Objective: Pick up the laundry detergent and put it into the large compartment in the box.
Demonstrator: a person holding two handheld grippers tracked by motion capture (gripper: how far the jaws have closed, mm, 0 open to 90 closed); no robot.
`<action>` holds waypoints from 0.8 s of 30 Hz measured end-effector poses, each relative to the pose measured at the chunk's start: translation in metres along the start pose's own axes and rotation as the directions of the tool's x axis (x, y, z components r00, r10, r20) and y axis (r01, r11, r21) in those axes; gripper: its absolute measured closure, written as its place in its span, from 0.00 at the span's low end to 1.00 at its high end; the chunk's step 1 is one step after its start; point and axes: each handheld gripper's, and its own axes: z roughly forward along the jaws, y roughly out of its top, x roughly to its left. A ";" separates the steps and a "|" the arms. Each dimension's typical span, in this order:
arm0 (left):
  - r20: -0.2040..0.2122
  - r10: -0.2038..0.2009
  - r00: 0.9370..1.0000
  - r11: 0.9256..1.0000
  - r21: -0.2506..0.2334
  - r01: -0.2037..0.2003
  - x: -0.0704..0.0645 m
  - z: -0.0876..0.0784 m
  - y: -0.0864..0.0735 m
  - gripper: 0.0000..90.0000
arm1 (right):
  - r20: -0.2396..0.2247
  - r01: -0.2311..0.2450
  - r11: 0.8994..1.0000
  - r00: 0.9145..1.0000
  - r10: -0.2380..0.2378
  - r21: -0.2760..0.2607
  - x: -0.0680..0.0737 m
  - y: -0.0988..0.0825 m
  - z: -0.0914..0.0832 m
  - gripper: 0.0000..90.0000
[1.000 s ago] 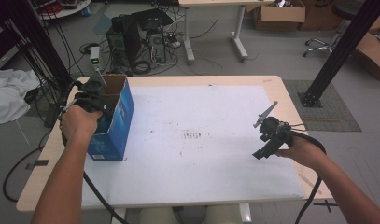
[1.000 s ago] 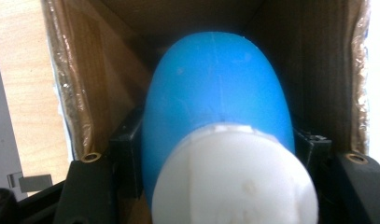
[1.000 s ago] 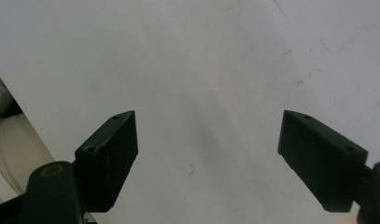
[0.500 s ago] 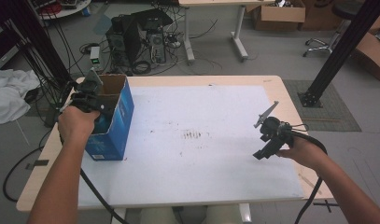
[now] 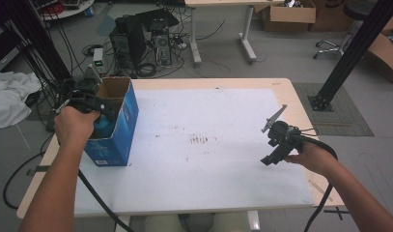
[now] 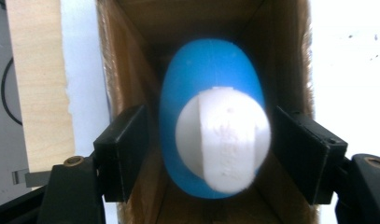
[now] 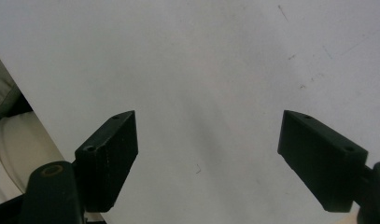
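Note:
A blue bottle with a white cap stands inside an open blue cardboard box at the table's left edge. Its blue body shows through the box's open top in the high view. My left gripper reaches down into the box, open, one jaw on each side of the bottle with a small gap at each. A hand holds that left gripper over the box. My right gripper hovers over the table's right side, open, with nothing between its fingers.
The white tabletop stretches between the two hands, with faint marks near its middle. Beyond the far edge are computers and cables on the floor. A black post rises at the right.
The left hand has shifted slightly over the box, a little lower and toward the left. The right hand and its gripper have stayed in place.

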 end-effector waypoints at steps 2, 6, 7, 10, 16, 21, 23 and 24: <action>-0.004 0.006 1.000 1.000 -0.004 -0.006 0.000 -0.004 0.001 0.33 | 0.000 -0.002 1.000 1.000 0.002 -0.001 0.000 0.000 0.000 0.22; -0.006 0.004 1.000 1.000 -0.011 -0.004 0.000 -0.010 0.001 0.33 | 0.002 0.000 1.000 1.000 0.000 -0.004 0.001 0.000 -0.002 0.22; -0.005 0.008 1.000 1.000 -0.011 -0.008 0.000 -0.012 0.001 0.33 | 0.002 -0.003 1.000 1.000 0.003 -0.003 0.001 0.000 -0.002 0.22; 0.003 0.013 1.000 1.000 -0.022 -0.013 -0.001 -0.018 0.001 0.33 | 0.004 -0.005 1.000 1.000 0.005 -0.004 0.001 -0.001 -0.003 0.22; 0.014 0.043 0.999 0.999 -0.031 -0.043 -0.008 -0.029 0.002 0.32 | 0.006 -0.003 1.000 1.000 0.003 -0.002 0.003 -0.001 -0.004 0.22; 0.022 0.044 0.999 0.997 -0.064 -0.042 -0.016 -0.042 0.005 0.32 | 0.006 0.000 1.000 1.000 0.000 -0.006 0.004 0.000 -0.005 0.22; 0.026 0.055 0.998 0.996 -0.067 -0.054 -0.021 -0.046 0.006 0.32 | 0.006 0.005 1.000 1.000 -0.005 -0.007 0.005 0.001 -0.005 0.22; 0.026 0.064 0.998 0.996 -0.068 -0.062 -0.023 -0.048 0.007 0.32 | 0.008 0.005 1.000 1.000 -0.005 -0.007 0.005 0.001 -0.005 0.22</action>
